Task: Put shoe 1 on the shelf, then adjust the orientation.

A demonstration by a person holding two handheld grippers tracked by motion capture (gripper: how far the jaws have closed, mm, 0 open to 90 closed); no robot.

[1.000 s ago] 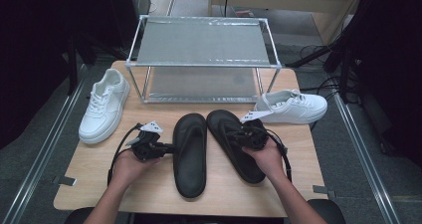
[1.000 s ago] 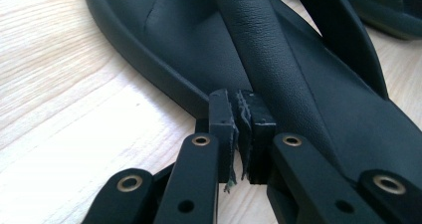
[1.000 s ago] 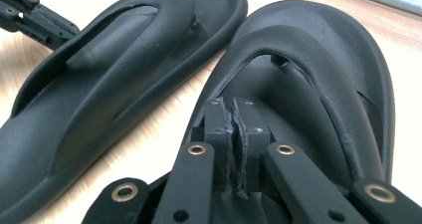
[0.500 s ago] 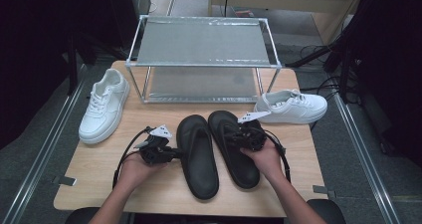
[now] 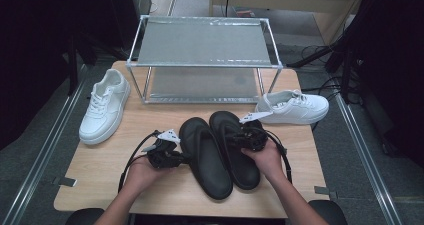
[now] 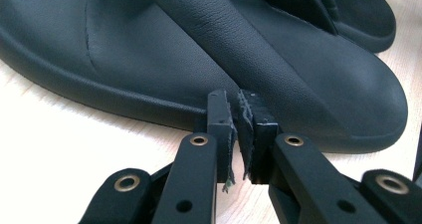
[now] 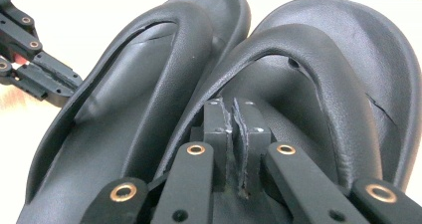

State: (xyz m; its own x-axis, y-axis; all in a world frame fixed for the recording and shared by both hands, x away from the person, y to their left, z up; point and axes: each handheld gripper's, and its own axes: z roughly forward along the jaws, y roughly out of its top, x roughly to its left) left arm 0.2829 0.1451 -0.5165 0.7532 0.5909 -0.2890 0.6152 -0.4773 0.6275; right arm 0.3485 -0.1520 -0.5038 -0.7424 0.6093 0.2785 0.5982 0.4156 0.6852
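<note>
Wooden table [image 5: 100, 170], light in colour, bearing everything else. At its far edge, a metal rack [image 5: 202, 40] with two mesh shelves, both bare. Left of the rack, a white sneaker [image 5: 105, 106] pointing toward the near side; right of the rack, a second white sneaker [image 5: 292, 106] lying across, toe to the right, just beyond the right sandal's far end.

In the middle of the table, near the front, two black sandals side by side and touching along their inner edges, both flat on the wood, soles down. Left sandal [image 5: 205, 157] slightly nearer the person than the right sandal [image 5: 235, 147], both angled a little to the left at their far ends.

Left gripper [image 5: 180, 158] held level at the left sandal's outer edge, jaws pressed together with nothing between the pads, tips right up against the sandal's rim [image 6: 149, 107] in the left gripper view; touching or just short of it, cannot tell.

Right gripper [image 5: 235, 141] lying over the right sandal, jaws likewise closed on nothing, tips resting under the strap [image 7: 318, 84] on the footbed in the right gripper view. No pinch on the strap visible there.
</note>
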